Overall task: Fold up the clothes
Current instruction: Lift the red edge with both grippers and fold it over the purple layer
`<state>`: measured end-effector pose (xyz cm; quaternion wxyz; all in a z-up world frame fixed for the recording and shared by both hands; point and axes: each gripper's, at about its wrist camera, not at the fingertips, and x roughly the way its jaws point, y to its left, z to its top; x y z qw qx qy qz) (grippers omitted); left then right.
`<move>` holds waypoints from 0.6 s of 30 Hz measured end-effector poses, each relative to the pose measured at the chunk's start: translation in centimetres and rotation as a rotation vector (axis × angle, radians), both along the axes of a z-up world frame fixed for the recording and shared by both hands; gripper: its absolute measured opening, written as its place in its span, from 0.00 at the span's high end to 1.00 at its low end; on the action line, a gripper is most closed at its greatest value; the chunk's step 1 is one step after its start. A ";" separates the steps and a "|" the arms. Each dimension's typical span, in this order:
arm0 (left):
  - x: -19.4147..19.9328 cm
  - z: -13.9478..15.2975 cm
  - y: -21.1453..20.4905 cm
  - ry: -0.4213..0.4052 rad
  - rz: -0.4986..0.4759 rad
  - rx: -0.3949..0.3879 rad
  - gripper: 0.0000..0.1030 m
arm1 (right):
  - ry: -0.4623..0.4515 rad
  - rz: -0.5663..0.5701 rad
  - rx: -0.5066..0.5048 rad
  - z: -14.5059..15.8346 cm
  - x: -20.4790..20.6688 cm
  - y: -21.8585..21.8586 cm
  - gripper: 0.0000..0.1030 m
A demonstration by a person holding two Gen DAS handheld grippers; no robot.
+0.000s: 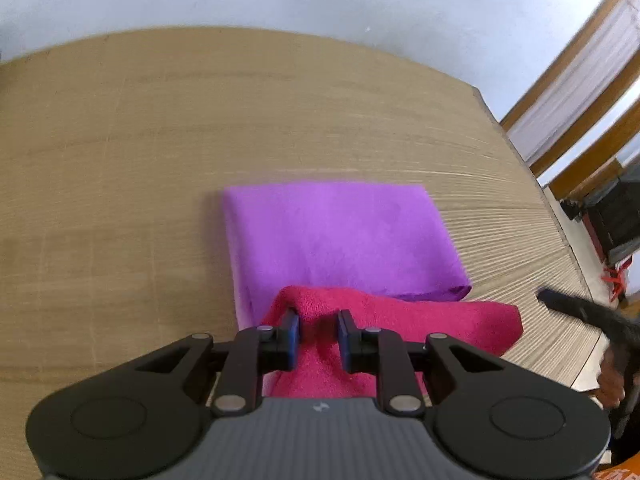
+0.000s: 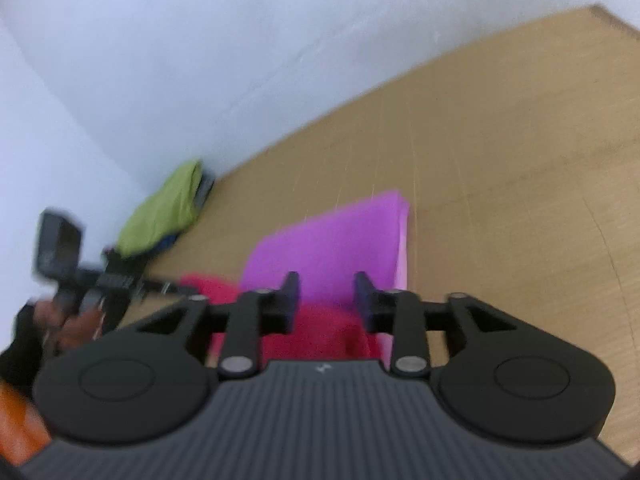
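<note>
We see two folded cloths on the wooden table (image 1: 120,152). The purple cloth (image 1: 340,236) lies flat as a neat rectangle approx. mid-table. The pink cloth (image 1: 420,324) sits at its near edge, overlapping the purple cloth's near side and extending to the right of it.

L gripper (image 1: 319,334): jaws part-closed, clamped on a raised ridge of the pink cloth. Fabric bunches up between the blue pads (image 1: 294,330) and peaks just ahead of them. The rest of the pink cloth lies under and behind the fingers, w/ its right portion resting flat on the table.

R gripper (image 2: 327,300): jaws apart, nothing between them. It hangs over the junction of the pink cloth (image 2: 320,332) and the purple cloth (image 2: 328,240); we cannot tell whether the fingertips touch fabric, since the view is motion-blurred. In the L wrist view, only a dark blurred part of the R gripper (image 1: 568,304) shows at the right edge, near the pink cloth's right end.

In the R wrist view, the L gripper (image 2: 120,284) appears at left, held by a hand (image 2: 60,320), its fingers reaching the pink cloth's left side. A lime-green garment pile (image 2: 164,208) w/ darker items beneath sits at the far table corner against the white wall (image 2: 200,60), well apart from both cloths.
</note>
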<state>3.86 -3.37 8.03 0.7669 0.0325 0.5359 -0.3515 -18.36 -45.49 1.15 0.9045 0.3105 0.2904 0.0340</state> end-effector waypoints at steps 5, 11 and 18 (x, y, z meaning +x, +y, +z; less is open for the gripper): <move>-0.7 -1.5 1.4 0.040 0.033 -0.022 0.80 | 0.024 0.093 -0.016 -1.3 -0.7 1.2 0.30; -1.7 -2.1 1.9 0.036 0.025 -0.022 0.79 | 0.033 0.130 -0.036 -3.4 0.4 2.5 0.34; -3.5 -2.5 2.5 -0.007 -0.036 -0.021 0.69 | 0.014 0.116 -0.020 -3.6 1.3 2.9 0.81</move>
